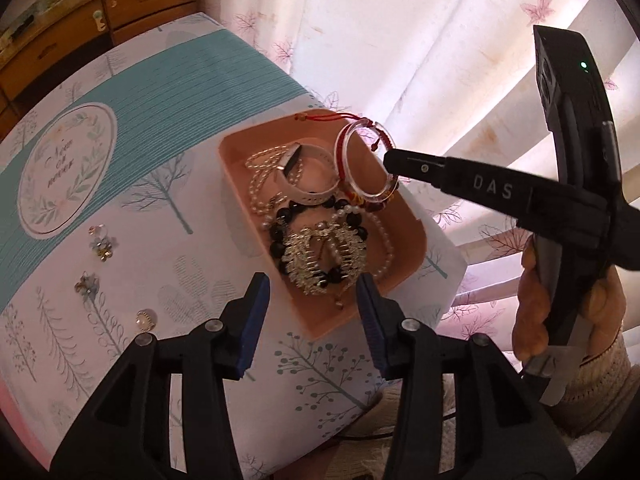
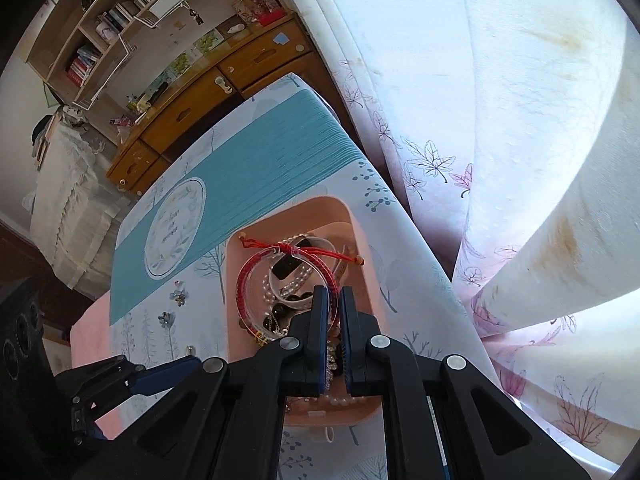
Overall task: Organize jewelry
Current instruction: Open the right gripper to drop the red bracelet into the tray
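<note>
A pink tray (image 1: pixel 404 248) on the patterned tablecloth holds a heap of jewelry: a white watch band (image 1: pixel 308 196), a black bead bracelet (image 1: pixel 280 236), a silver piece (image 1: pixel 324 256) and pearl chains. My right gripper (image 2: pixel 335 296) is shut on a clear bangle with a red cord bracelet (image 2: pixel 256 280) and holds it over the tray (image 2: pixel 360 232); the bangle also shows in the left wrist view (image 1: pixel 362 160). My left gripper (image 1: pixel 312 284) is open and empty, just in front of the tray's near edge.
Three small earrings or charms (image 1: pixel 102 244) (image 1: pixel 86 286) (image 1: pixel 145 319) lie on the cloth left of the tray. A teal runner (image 1: pixel 168 92) crosses the table. A curtain (image 1: pixel 420 40) hangs right behind the tray. A wooden dresser (image 2: pixel 208 96) stands beyond the table.
</note>
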Available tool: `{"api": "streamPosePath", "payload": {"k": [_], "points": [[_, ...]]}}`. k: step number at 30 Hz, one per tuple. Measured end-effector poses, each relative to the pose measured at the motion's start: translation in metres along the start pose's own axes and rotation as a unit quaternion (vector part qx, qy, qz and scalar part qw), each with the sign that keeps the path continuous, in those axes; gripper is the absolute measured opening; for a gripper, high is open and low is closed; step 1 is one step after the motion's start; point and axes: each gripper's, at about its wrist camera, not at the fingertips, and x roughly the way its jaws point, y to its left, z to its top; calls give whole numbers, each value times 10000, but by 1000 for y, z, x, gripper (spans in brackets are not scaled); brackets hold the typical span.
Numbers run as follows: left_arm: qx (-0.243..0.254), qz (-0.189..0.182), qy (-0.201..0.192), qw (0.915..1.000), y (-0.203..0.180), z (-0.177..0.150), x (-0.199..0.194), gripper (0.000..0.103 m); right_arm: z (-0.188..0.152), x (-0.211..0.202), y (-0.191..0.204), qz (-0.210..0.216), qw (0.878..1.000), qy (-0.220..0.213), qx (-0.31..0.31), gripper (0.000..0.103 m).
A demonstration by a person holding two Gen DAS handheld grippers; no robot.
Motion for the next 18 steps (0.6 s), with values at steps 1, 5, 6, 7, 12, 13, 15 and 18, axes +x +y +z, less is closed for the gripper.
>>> {"api": "streamPosePath", "payload": {"k": [1, 5, 6, 7, 12, 13, 15, 18], "points": [[-81, 47, -27, 10000, 5, -3, -3, 42, 2, 2, 2, 8, 10000, 12, -9, 6], [-607, 69, -95, 9981, 35, -21, -14, 42, 11, 18, 13, 70, 9998, 169, -57, 6], [-756, 69, -111, 9971, 43, -26, -16, 42, 12, 23, 16, 95, 9997, 232, -75, 6], [-882, 80, -126, 9960, 51, -31, -20, 42, 14, 29, 20, 125, 9994, 322, -81, 6], [-1323, 127, -180, 9910, 79, -48, -28, 42, 18, 54, 37, -33, 9984, 537, -149, 6], [-1376, 121, -191, 9902, 82, -50, -28, 42, 19, 60, 39, -71, 9983, 568, -149, 6], [-1441, 126, -213, 9892, 88, -54, -29, 42, 21, 69, 43, -149, 9980, 594, -145, 6], [-1447, 195, -296, 9888, 92, -57, -33, 42, 28, 81, 46, -190, 9979, 606, -119, 7]]}}
